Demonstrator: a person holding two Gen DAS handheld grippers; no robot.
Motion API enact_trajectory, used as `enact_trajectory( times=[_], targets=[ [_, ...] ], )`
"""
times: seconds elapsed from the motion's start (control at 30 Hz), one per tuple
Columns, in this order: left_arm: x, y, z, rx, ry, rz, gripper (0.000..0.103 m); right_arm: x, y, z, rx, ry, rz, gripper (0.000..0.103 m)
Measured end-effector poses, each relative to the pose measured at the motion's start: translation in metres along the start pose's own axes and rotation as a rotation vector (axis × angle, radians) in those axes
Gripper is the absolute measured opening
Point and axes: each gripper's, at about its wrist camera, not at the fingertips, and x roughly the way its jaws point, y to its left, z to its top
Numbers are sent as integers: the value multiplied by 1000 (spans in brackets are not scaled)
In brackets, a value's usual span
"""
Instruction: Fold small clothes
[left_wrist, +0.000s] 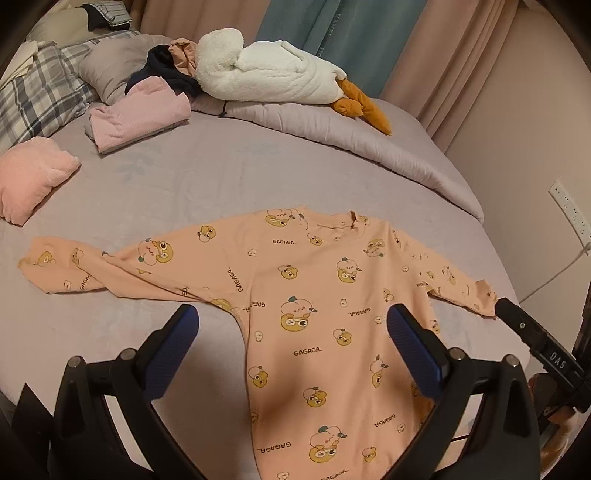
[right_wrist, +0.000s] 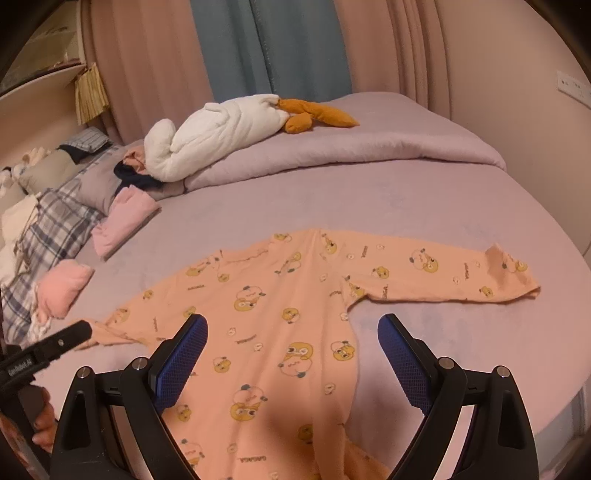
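Peach cartoon-print long-sleeved top (left_wrist: 314, 295) spread flat on lilac bedsheet (left_wrist: 184, 184); left gripper (left_wrist: 291, 325) and right gripper (right_wrist: 291, 332) both gape empty; pinch each cuff, fold sleeves inward squarely.

The peach long-sleeved top (left_wrist: 314, 332) runs off the near edge in both views, so its hem is unseen. The plush goose (left_wrist: 266, 70) hides its head behind dark clothing (left_wrist: 166, 74). In the left view, the top's right cuff meets the right hand-held gripper (left_wrist: 498, 304); whether they touch is unclear.
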Motion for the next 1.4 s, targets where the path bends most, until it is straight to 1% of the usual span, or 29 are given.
enact_trajectory(
  times=[0.2, 0.53, 0.9, 1.2, 1.4],
  targets=[
    [-3, 1, -2, 20, 0, 21, 101, 1, 6, -2, -22, 2, -8, 93],
    [-1, -2, -8, 36, 16, 72, 101, 4, 0, -5, -8, 7, 16, 93],
    [3, 2, -7, 29, 26, 83, 101, 5, 2, -8, -8, 12, 13, 93],
    [10, 8, -12, 24, 55, 92, 101, 9, -2, -12, -4, 41, 15, 93],
    [12, 10, -14, 23, 62, 99, 101, 9, -3, -13, -3, 43, 15, 93]
  ],
)
